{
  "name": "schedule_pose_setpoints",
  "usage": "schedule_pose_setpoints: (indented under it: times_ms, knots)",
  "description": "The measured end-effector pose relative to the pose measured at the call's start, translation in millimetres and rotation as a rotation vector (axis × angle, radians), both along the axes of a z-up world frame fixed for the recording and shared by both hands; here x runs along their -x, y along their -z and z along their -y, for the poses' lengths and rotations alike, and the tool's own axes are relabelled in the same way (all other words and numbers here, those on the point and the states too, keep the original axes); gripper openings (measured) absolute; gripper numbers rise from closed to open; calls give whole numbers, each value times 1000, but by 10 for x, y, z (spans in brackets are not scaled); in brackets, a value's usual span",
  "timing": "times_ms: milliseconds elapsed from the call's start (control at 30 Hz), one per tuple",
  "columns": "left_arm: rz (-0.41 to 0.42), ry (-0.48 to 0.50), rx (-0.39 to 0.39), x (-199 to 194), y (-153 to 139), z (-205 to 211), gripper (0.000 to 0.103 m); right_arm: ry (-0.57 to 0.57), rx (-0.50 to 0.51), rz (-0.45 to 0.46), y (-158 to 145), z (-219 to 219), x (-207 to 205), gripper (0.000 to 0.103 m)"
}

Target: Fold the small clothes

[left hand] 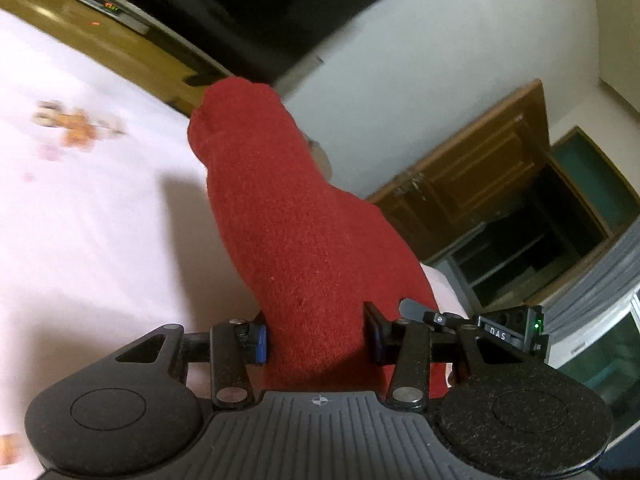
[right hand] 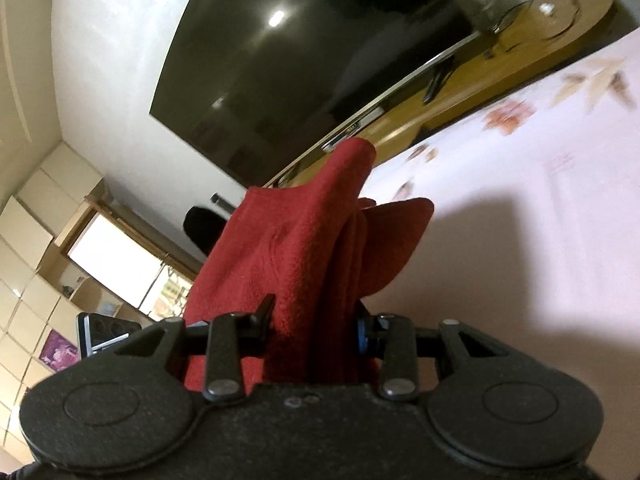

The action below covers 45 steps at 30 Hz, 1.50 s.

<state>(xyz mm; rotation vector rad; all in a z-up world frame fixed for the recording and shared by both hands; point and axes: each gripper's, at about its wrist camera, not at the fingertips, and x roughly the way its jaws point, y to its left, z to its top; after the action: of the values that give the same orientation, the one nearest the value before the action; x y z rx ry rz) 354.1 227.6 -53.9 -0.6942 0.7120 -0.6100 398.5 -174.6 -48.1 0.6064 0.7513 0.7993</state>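
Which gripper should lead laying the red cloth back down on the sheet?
Probably left. The left gripper holds the red cloth smooth; the right gripper clamps bunched layers. Both are above the pink sheet.

One red knitted woollen garment point(left hand: 288, 216) was in view, bunched into a thick roll in the left wrist view and into several folds point(right hand: 304, 248) in the right wrist view. Two black hand-held grippers were there, a left gripper point(left hand: 318, 338) and a right gripper point(right hand: 316, 322), each with two fingers. One pale pink bedsheet with printed flowers point(left hand: 100, 208) covered the bed. One large dark flat television screen point(right hand: 304, 56) hung on the wall. One long wooden shelf point(right hand: 500, 80) ran beneath it. One brown panelled wooden door point(left hand: 476, 176) stood open.
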Motion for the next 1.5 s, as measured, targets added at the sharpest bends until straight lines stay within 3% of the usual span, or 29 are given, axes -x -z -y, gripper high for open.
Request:
schedule_pose_setpoints:
  times_ms: [167, 300, 400, 433, 567, 633, 700, 767, 900, 967, 1033, 1067, 1200, 1367, 1500]
  knots:
    - [-51, -46, 3, 110, 226, -480, 44, -41, -13, -47, 159, -485, -29, 36]
    - [-144, -108, -28, 165, 611, -826, 45, -66, 10, -100, 378, -827, -101, 36]
    - [-148, -155, 79, 276, 870, -1009, 47, -31, 85, -169, 717, -1006, -173, 38]
    - [-134, -163, 69, 306, 847, -1025, 49, -21, 38, -168, 777, -958, -173, 38]
    - [-108, -195, -19, 403, 687, -1087, 56, -17, 78, -153, 690, -947, -126, 40]
    - [-86, -252, -79, 530, 553, -1193, 56, 8, 125, -135, 578, -908, -92, 47]
    - [-18, -314, -150, 668, 313, -1230, 56, 51, 195, -79, 393, -837, -1, 45]
    - [60, -323, -216, 708, 81, -1084, 56, 66, 268, 33, 150, -846, 135, 40]
    - [192, -277, -489, 464, -182, -438, 56, 31, 379, 227, -121, -1175, 288, 35]
    - [198, -269, -604, 323, -142, -172, 56, 9, 460, 291, -125, -1394, 312, 33]
    - [147, -213, -708, 185, 13, 17, 56, -17, 560, 294, -10, -1566, 263, 18]
    - [145, -205, -750, 186, 97, 77, 56, -22, 639, 251, 133, -1617, 207, 18]
    - [159, -206, -727, 268, 15, 18, 57, 21, 582, 205, 182, -1496, 157, 18]
    - [201, -223, -710, 577, -109, -56, 57, 32, 608, 282, -60, -1461, 453, 21]
    - [176, -218, -757, 678, 76, 100, 59, 5, 621, 319, -102, -1545, 724, 24]
